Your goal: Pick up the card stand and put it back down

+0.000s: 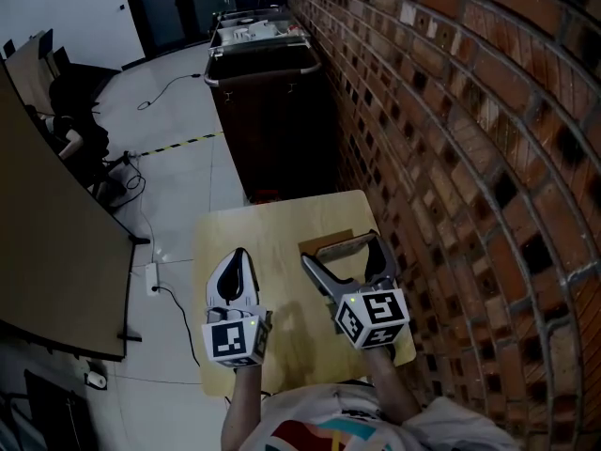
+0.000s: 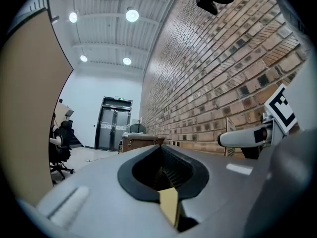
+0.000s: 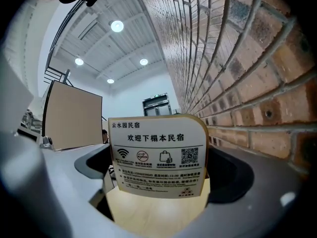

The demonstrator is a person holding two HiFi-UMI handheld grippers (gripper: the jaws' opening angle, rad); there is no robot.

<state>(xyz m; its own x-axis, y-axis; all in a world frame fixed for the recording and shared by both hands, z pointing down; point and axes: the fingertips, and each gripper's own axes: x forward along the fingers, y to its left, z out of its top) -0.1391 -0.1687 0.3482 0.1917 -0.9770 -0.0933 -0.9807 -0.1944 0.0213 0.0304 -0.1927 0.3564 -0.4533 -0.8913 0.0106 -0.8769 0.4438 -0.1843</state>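
**A:** What do we mark first in this figure?

**B:** The single card stand (image 1: pixel 340 245). It stands upright on the far right part of the table (image 1: pixel 244 238), near the brick wall (image 1: pixel 451 158). The right gripper (image 1: pixel 341 254) has its jaws spread wide, and the stand sits in the gap between them. We see no jaw pressing on it, so we label it bracketed, not clamped.

**A:** And how does the stand lie relative to that gripper?

**B:** It is straight ahead of it. In the right gripper view its printed face looks back at the camera, so its long axis runs across the gap from jaw to jaw. We judge that closing would bring the jaws onto its two side edges.

**A:** Which gripper is nearer?

**B:** The right one, plainly. The left gripper (image 1: pixel 238 256) lies to the left of the stand, over bare tabletop, with its jaws together and nothing between them.

**A:** Our counts?

**B:** One card stand, one table and two grippers.
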